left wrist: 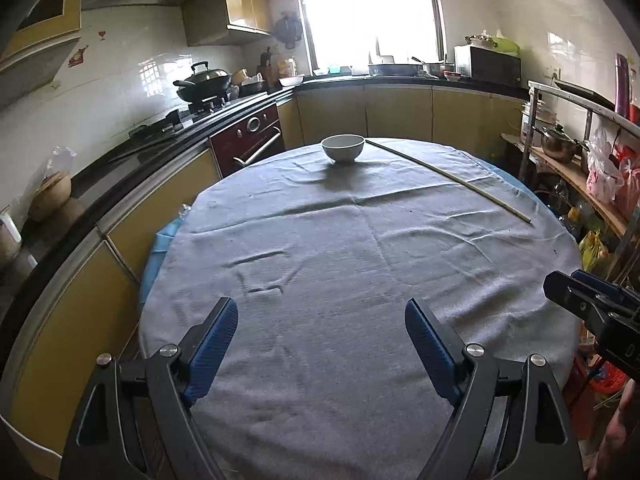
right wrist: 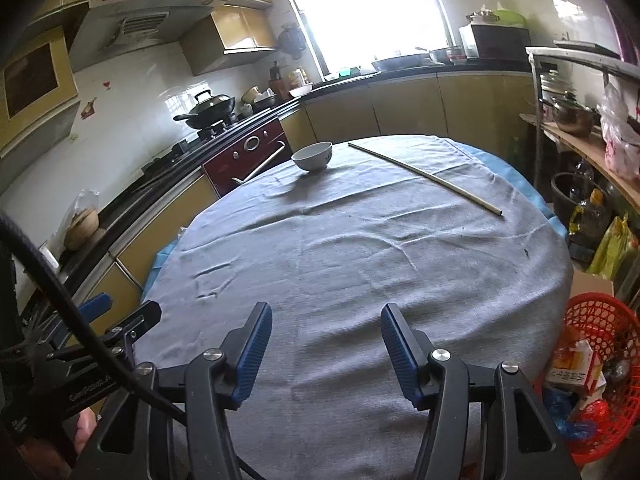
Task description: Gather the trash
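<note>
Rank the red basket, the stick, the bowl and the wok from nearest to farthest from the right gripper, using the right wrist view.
1. red basket, low right beside the table
2. stick, far right of the cloth
3. bowl, far edge
4. wok, on the stove beyond

The near cloth (left wrist: 320,280) lies bare; only the bowl (left wrist: 343,148) and stick (left wrist: 448,174) stand far off.

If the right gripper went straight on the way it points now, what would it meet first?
Probably the grey cloth on the round table: the open, empty right gripper angles down at bare fabric, well short of the white ceramic bowl and the thin pale stick.
</note>
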Tool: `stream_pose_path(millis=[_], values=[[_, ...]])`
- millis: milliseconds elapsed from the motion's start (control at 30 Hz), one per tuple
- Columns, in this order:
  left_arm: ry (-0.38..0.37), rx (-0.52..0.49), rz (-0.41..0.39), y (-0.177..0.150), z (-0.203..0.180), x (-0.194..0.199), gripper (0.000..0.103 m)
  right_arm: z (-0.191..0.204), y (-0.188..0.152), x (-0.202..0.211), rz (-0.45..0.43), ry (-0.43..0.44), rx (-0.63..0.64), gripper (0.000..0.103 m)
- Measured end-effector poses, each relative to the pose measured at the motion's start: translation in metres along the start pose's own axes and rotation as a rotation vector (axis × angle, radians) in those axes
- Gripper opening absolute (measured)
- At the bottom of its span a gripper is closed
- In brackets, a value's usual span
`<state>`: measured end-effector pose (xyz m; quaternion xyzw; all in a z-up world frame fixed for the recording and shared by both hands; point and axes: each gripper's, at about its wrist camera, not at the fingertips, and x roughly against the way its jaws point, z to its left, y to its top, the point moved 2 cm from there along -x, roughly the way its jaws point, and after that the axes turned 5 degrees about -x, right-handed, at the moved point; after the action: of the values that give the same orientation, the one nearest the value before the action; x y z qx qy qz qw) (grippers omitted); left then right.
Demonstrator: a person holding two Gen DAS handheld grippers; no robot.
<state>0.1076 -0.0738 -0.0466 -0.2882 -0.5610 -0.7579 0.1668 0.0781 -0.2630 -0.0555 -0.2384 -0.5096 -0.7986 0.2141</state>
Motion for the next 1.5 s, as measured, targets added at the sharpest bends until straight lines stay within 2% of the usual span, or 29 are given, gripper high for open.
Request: stream_pose_path(millis=[300, 867, 1500], values=[[0.017, -0.014, -0.026, -0.006, 0.000, 0.028, 0.086, 0.018, -0.015, 0.030, -0.037, -0.032, 0.051, 0.061], [0.081, -0.004, -0.070, -0.017, 0.017, 0.079, 0.086, 0.049, -0.025, 0.088, -0.121, -0.009, 0.111, 0.064], [0.103, 0.007, -0.109, -0.015, 0.025, 0.103, 0.086, 0.060, -0.027, 0.104, -0.148, 0.005, 0.129, 0.065]])
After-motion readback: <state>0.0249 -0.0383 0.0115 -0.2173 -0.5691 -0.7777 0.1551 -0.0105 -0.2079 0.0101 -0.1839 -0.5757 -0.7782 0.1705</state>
